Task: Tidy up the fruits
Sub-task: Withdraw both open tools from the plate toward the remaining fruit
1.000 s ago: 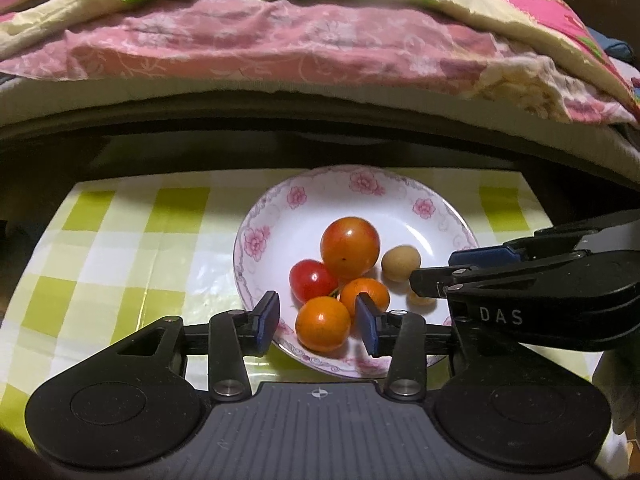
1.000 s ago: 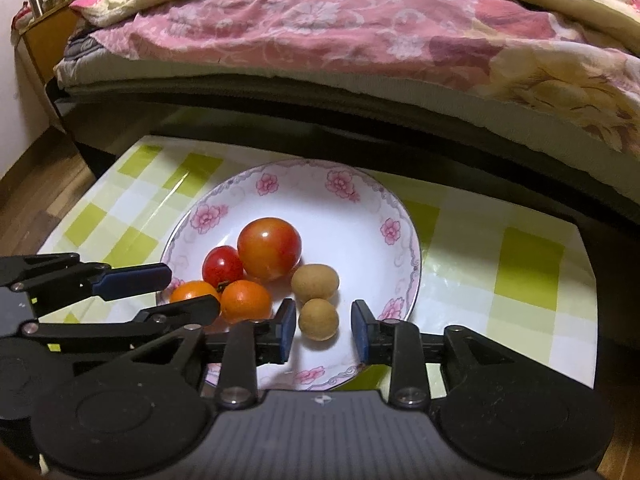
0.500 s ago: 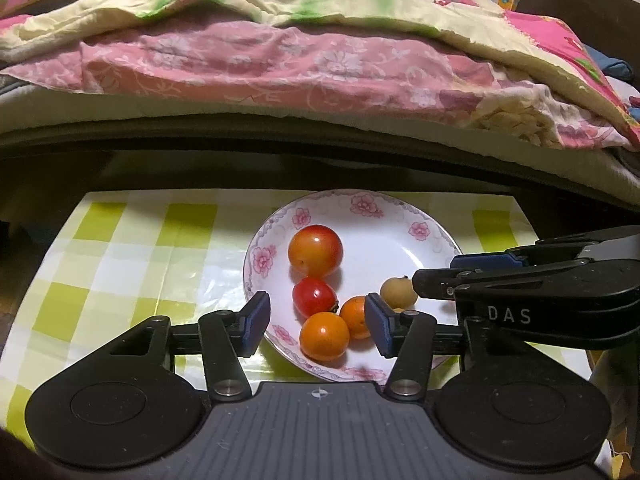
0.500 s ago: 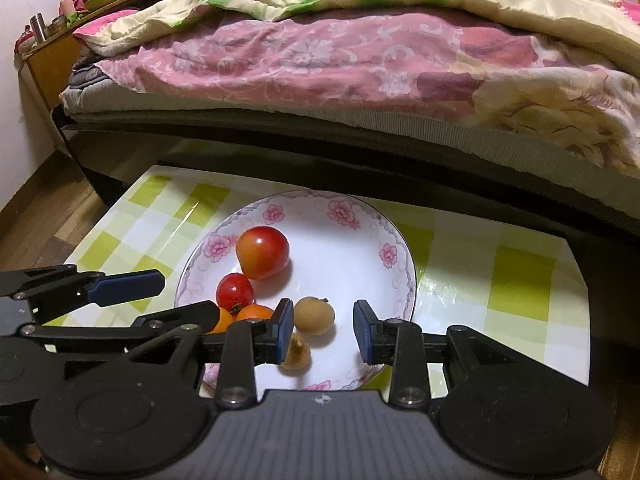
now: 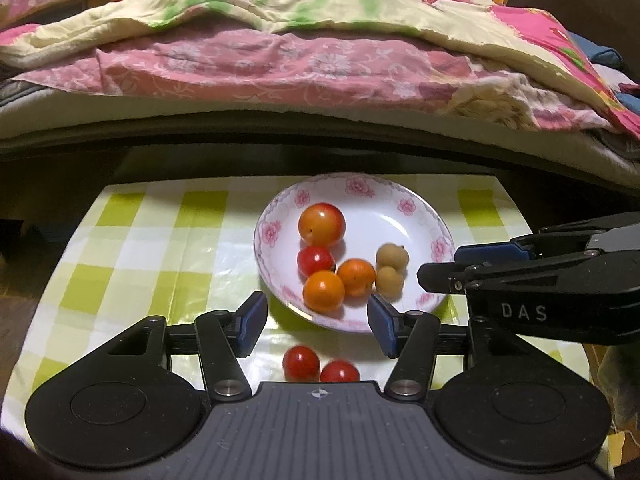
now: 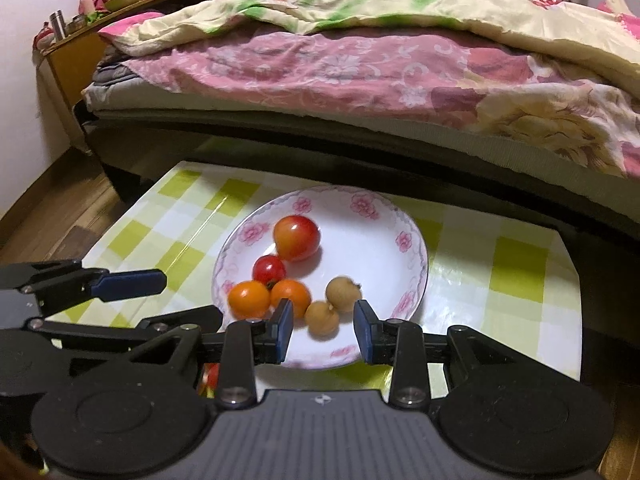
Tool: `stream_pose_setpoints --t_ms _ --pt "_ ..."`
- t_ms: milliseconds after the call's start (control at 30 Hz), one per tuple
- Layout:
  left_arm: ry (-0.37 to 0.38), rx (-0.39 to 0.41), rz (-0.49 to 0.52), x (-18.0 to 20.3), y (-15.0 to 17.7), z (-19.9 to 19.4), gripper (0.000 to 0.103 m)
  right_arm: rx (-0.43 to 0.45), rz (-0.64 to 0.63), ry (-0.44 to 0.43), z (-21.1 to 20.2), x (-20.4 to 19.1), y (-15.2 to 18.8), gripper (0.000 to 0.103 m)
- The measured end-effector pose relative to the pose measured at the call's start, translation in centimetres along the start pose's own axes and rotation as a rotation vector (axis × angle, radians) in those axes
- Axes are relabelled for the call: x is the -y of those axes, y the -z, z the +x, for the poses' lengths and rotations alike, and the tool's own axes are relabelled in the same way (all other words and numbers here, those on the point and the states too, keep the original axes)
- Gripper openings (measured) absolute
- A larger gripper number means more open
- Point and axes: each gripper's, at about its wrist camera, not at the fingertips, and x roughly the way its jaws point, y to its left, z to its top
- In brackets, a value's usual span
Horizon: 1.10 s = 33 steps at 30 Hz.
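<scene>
Left wrist view: the left gripper (image 5: 318, 322) hangs above the near rim of a white plate (image 5: 416, 236) with pink flowers, its blue pads well apart and the jaws opening, with nothing pinched between them. The plate sits toward the middle of a table under a green-and-white checked cloth (image 5: 132, 256). On the plate lie a large red-orange tomato (image 5: 321, 225), a cherry tomato (image 5: 315, 261) just in front of it, two small oranges (image 5: 324, 291) touching each other near the front rim, and two brown longans (image 5: 393, 257) side by side to their right. Two more cherry tomatoes (image 5: 301, 363) rest on the cloth near the table's near edge, off the plate, partly hidden by the gripper body. The right gripper (image 5: 440, 266) reaches in from the right edge, over the plate's right rim. Behind the table runs a bed with a pink floral quilt (image 5: 280, 68)

Right wrist view: the right gripper (image 6: 323, 330) hovers over the plate's (image 6: 376, 248) near rim, its jaws only narrowly apart and gripping nothing; the nearer longan (image 6: 321, 317) appears in the gap but lies on the plate, clear of the pads. The second longan (image 6: 342, 294) lies just behind it. The oranges (image 6: 249, 300), cherry tomato (image 6: 269, 269) and large tomato (image 6: 297, 237) fill the plate's left half. The left gripper (image 6: 176, 298) shows at the left, over the cloth (image 6: 516, 276)
</scene>
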Motion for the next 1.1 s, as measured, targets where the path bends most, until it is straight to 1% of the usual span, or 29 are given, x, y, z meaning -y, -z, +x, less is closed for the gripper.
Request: stream_pose_setpoints --t_ms 233,467,600,800,1100 --pt "-0.003 -0.028 0.002 -0.1 1.7 -1.3 0.064 -0.027 -0.03 -0.016 -1.5 -1.3 2.4 0.035" --pt "-0.01 -0.076 -0.008 -0.4 3.6 -1.9 0.065 -0.051 -0.033 -0.019 -2.4 -2.1 4.2 0.035" --pt "-0.006 -0.094 0.003 -0.2 4.7 -2.4 0.066 -0.067 -0.038 -0.027 -2.8 -2.6 5.2 0.035" --pt "-0.012 -0.116 0.015 -0.4 5.5 -2.4 0.067 -0.097 -0.066 -0.035 -2.4 -3.3 6.3 0.035" --pt "-0.01 -0.139 0.012 -1.0 5.9 -2.2 0.068 -0.138 -0.091 -0.054 -0.8 -3.7 6.5 0.036"
